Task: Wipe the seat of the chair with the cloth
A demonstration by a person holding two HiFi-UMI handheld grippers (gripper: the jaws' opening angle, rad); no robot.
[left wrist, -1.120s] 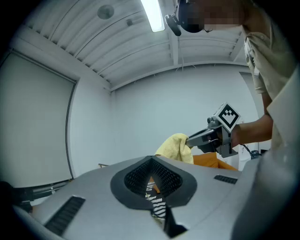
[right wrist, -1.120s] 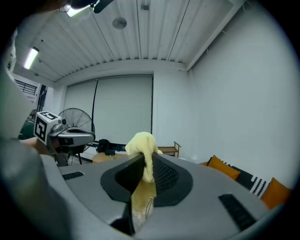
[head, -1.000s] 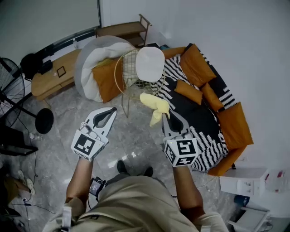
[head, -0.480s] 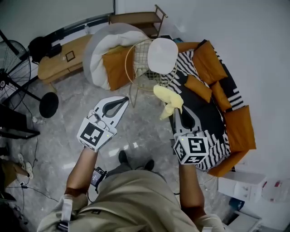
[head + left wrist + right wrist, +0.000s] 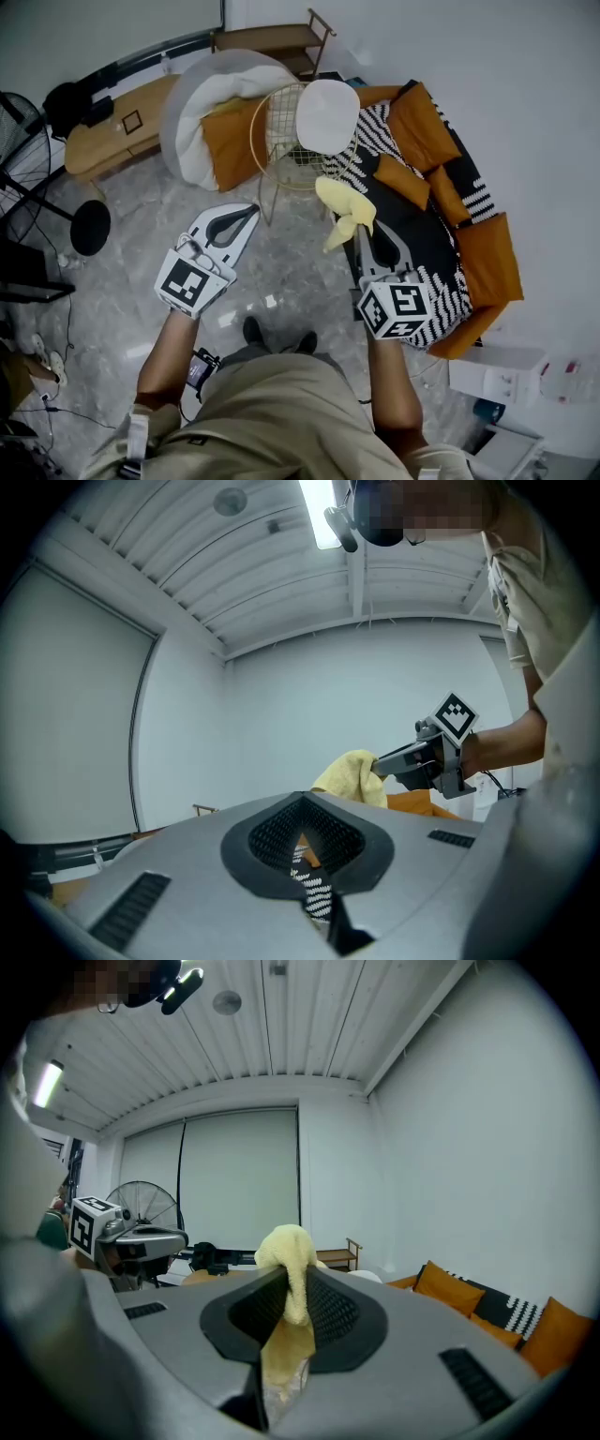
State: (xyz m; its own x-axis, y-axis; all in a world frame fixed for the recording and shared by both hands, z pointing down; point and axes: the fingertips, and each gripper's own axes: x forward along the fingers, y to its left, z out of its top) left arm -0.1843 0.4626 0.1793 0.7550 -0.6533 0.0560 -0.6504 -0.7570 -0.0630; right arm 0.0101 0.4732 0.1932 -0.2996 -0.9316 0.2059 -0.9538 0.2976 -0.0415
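A gold wire chair (image 5: 277, 145) with a white round seat pad (image 5: 325, 114) stands ahead on the marble floor. My right gripper (image 5: 357, 231) is shut on a yellow cloth (image 5: 343, 202), which bunches above the jaws and hangs just short of the chair's front rim. In the right gripper view the cloth (image 5: 287, 1241) fills the slot of the right gripper (image 5: 285, 1283). My left gripper (image 5: 247, 212) is shut with nothing in it, to the left of the chair's front leg. From the left gripper (image 5: 302, 806) view, the cloth (image 5: 351, 774) shows at the right gripper's tip.
A black-and-white striped sofa (image 5: 427, 248) with orange cushions (image 5: 417, 127) runs along the right wall. A white round lounger (image 5: 192, 112) with an orange pillow sits left of the chair. A wooden bench (image 5: 108, 145), a fan (image 5: 42, 202) and a wooden shelf (image 5: 272, 37) stand further off.
The head view has shifted a little. Both grippers stay in about the same place before the chair, and the cloth remains in the right gripper.
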